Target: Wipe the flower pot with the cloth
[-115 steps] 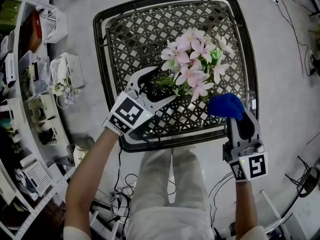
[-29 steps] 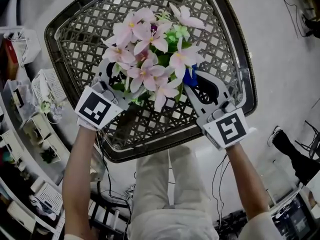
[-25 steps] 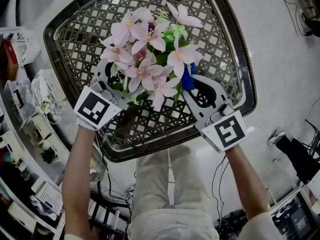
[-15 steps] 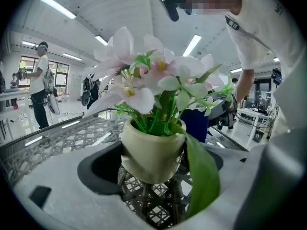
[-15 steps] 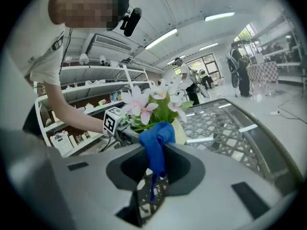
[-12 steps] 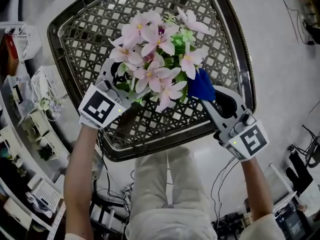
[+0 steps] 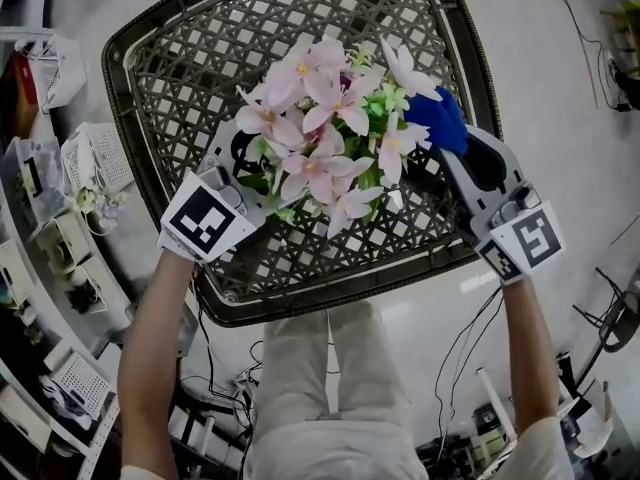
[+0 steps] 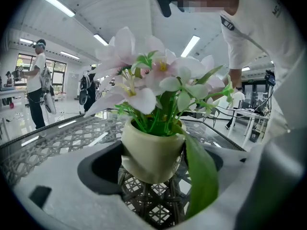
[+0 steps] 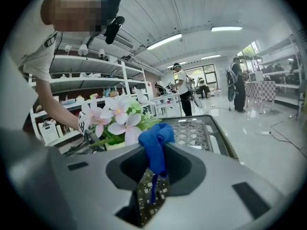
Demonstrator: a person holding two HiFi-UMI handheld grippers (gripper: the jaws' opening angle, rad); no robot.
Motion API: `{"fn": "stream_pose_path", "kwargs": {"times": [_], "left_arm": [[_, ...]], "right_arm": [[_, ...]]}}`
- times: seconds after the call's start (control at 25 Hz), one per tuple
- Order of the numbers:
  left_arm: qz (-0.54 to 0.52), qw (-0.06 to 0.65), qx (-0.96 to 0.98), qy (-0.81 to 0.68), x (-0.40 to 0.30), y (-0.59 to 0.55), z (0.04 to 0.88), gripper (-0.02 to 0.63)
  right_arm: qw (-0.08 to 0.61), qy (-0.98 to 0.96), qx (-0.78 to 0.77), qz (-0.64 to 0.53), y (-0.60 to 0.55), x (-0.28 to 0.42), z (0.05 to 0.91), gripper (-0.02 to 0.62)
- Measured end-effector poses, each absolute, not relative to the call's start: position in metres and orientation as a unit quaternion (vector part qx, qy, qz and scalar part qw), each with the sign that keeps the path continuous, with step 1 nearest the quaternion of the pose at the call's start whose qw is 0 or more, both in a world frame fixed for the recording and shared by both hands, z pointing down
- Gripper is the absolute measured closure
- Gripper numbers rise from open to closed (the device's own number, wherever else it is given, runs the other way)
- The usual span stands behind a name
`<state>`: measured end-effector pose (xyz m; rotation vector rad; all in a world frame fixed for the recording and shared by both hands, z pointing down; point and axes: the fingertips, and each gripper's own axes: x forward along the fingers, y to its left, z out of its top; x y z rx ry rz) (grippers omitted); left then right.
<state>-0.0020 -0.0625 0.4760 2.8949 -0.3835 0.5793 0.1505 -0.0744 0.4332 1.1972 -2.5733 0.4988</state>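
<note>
A cream flower pot (image 8: 151,150) with pink artificial flowers (image 7: 325,118) stands on a dark wicker lattice table (image 7: 170,68). My left gripper (image 7: 262,173) reaches under the blooms from the left and is shut on the pot, one jaw on each side (image 8: 151,169). In the head view the flowers hide the pot. My right gripper (image 7: 455,143) is shut on a bunched blue cloth (image 7: 438,118), which hangs between its jaws (image 9: 154,169). The cloth (image 9: 156,140) is held just right of the flowers, apart from the pot.
White shelves with baskets and small items (image 7: 85,158) line the left side. Cables (image 7: 455,368) lie on the floor near the person's legs. People stand far off in the room (image 8: 36,87), (image 9: 182,92). The table's raised rim (image 7: 480,68) runs close behind the right gripper.
The right gripper has drawn the blue cloth out from under the flowers, to the right and farther back. The left gripper keeps its hold on the pot.
</note>
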Motion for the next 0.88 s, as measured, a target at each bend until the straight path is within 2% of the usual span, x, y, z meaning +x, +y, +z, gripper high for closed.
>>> {"fn": "stream_pose_path", "kwargs": {"times": [0.36,0.88], "left_arm": [[0.207,0.075,0.971,-0.096,0.000,-0.061,0.478,0.202],[0.200,0.076,0.972,-0.094,0.000,-0.061,0.478,0.201]], "right_arm": [[0.134,-0.907,0.363,0.169,-0.113,0.128,0.450,0.499],[0.118,-0.952,0.207,0.193,-0.148,0.070,0.457,0.509]]}}
